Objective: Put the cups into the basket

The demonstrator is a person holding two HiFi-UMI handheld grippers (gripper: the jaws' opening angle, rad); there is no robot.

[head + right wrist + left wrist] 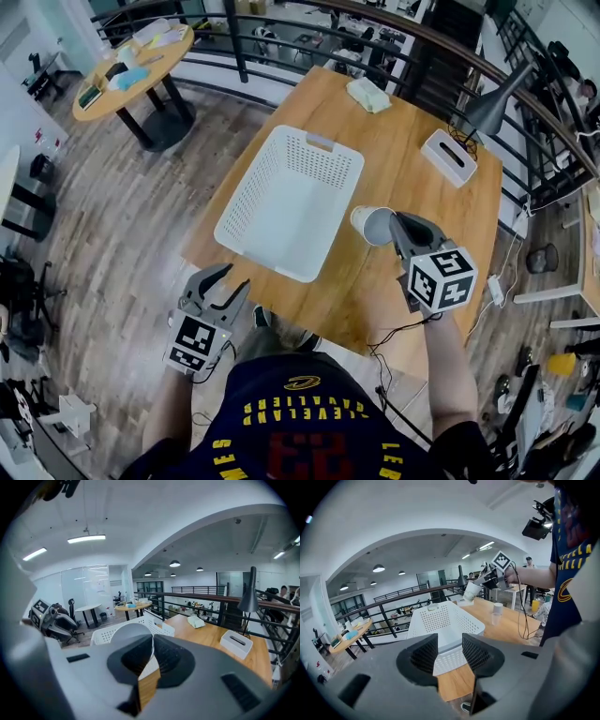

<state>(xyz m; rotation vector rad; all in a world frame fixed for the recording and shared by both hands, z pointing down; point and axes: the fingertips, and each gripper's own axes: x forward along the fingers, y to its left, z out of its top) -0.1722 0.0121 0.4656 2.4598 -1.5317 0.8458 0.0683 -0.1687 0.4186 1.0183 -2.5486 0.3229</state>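
Note:
A white perforated basket [281,192] stands on the wooden table [394,173]; the left gripper view also shows the basket [440,620]. My right gripper [396,225] is shut on the wall of a white paper cup [371,225], held on its side in the air just right of the basket. In the right gripper view the cup's rim [126,631] is pinched between the jaws. My left gripper [234,277] hangs open and empty off the table's near left corner. A second white cup [498,607] and a clear cup [495,618] stand on the table.
A white tissue box [449,157], a folded cloth [368,94] and a grey desk lamp [492,108] sit at the table's far side. A black railing [281,42] runs behind it. A round table [131,70] stands far left. Cables [398,333] hang off the near edge.

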